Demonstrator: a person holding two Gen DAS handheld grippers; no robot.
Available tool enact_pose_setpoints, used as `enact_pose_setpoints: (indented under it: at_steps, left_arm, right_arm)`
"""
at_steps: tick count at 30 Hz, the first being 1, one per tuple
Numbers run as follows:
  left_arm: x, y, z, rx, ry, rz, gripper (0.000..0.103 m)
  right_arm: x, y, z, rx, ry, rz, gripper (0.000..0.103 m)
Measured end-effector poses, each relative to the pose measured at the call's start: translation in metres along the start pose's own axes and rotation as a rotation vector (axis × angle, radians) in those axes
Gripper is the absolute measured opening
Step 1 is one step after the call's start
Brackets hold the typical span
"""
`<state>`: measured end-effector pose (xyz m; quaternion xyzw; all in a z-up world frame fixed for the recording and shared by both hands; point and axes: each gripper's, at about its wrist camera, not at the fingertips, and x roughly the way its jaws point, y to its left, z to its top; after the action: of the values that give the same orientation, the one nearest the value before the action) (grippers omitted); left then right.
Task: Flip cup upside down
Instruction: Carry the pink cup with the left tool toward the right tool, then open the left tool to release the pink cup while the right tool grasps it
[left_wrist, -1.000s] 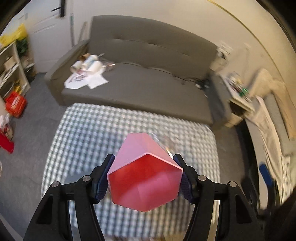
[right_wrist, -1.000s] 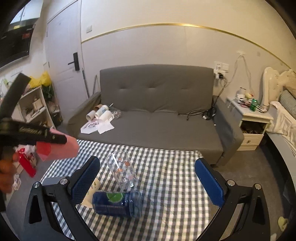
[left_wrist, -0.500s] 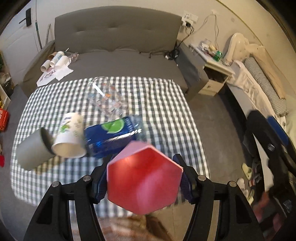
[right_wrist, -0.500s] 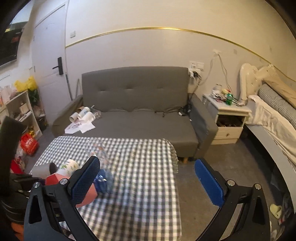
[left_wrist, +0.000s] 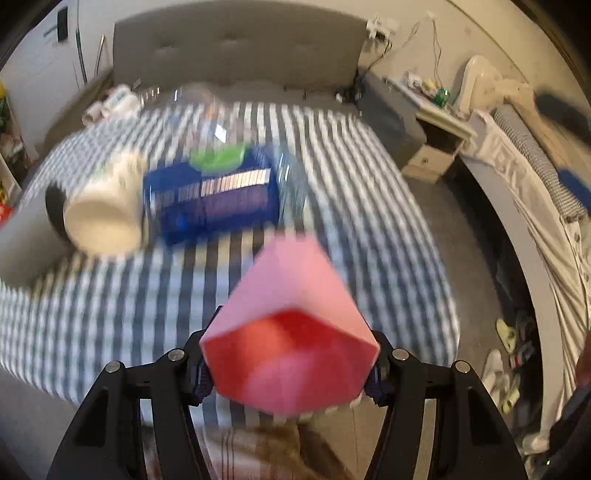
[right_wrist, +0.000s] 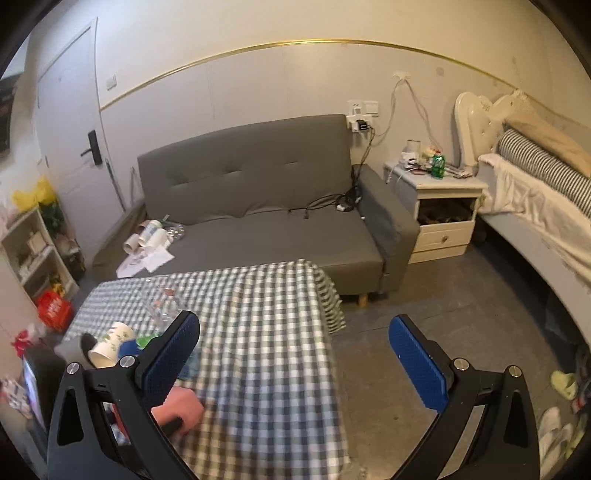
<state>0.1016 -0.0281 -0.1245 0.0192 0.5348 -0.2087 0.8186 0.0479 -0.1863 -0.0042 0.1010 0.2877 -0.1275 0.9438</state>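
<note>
**Pink cup held over the checked table, mid-flip**

Over the near edge of a table (left_wrist: 110, 295) covered in a gray-and-white checked cloth, the left gripper (left_wrist: 290, 365) is clamped on a pink cup (left_wrist: 291, 332) with flat, angular sides. Its 2 blue pads press the cup from 9 and 3 o'clock. The cup's open mouth faces the camera, showing a red inside, and its closed base points away toward 12 o'clock. The left view is blurred, as if the gripper is moving.

Beyond the cup, toward 11 o'clock, a blue bottle (left_wrist: 214, 199) lies on its side. A white paper cup (left_wrist: 103, 210) lies just beside it at 9 o'clock, with a gray cup (left_wrist: 26, 243) at the far left. A clear plastic container (left_wrist: 207, 107) sits behind them, hard to make out. A gray sofa (right_wrist: 258, 206) stands past the table, and a white nightstand (right_wrist: 439, 218) stands at 2 o'clock.

The right gripper (right_wrist: 295, 362) holds nothing. Its 2 blue pads stand wide apart over the table's right edge and the floor. The person's left hand (right_wrist: 177, 410) shows at 8 o'clock in that view.

The step in hand looks like the turn itself: the cup is lifted and lying roughly level, not yet inverted. The next move likely calls for rolling the wrist until the mouth faces down, then lowering it onto bare cloth near 6 o'clock, well apart from the lying bottle and cups, before letting go.
</note>
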Motion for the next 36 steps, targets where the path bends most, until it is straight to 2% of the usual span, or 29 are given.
enact_pose_setpoints:
  at_steps: [2, 3, 7, 14, 17, 18, 19, 22, 27, 31, 36]
  left_arm:
    - [0.011, 0.005, -0.009, -0.020, 0.075, 0.009, 0.063]
    - [0.014, 0.008, -0.011, -0.029, 0.087, 0.010, 0.063]
    - [0.018, 0.004, -0.003, -0.016, 0.067, 0.029, 0.063]
    - [0.034, -0.009, 0.022, -0.002, 0.033, 0.043, 0.064]
    - [0.035, -0.006, 0.015, 0.005, 0.024, 0.024, 0.074]
    - [0.034, -0.005, 0.012, 0.011, 0.025, 0.029, 0.084]
    - [0.032, -0.003, 0.007, 0.020, 0.025, 0.042, 0.087]
    - [0.019, -0.001, -0.005, 0.066, 0.003, 0.090, 0.087]
    - [-0.011, 0.014, -0.023, 0.054, -0.053, 0.046, 0.088]
    - [-0.034, 0.026, -0.024, 0.049, -0.111, 0.016, 0.089]
    - [-0.060, 0.043, -0.023, 0.056, -0.188, 0.015, 0.091]
  right_arm:
    - [0.002, 0.006, -0.003, -0.011, 0.004, 0.010, 0.103]
    - [0.003, 0.010, -0.004, -0.019, 0.005, 0.013, 0.103]
    - [0.009, 0.018, -0.009, -0.027, 0.030, 0.031, 0.103]
    - [0.015, 0.019, -0.016, -0.036, 0.055, -0.004, 0.103]
    - [0.017, 0.019, -0.021, -0.046, 0.078, -0.020, 0.103]
    - [0.017, 0.018, -0.022, -0.048, 0.080, -0.025, 0.103]
    - [0.018, 0.019, -0.023, -0.051, 0.087, -0.029, 0.103]
    - [0.019, 0.019, -0.024, -0.056, 0.106, -0.037, 0.103]
    - [0.017, 0.020, -0.036, -0.079, 0.159, -0.071, 0.103]
    - [0.017, 0.025, -0.053, -0.088, 0.229, -0.086, 0.103]
    - [0.020, 0.043, -0.061, -0.115, 0.290, -0.080, 0.103]
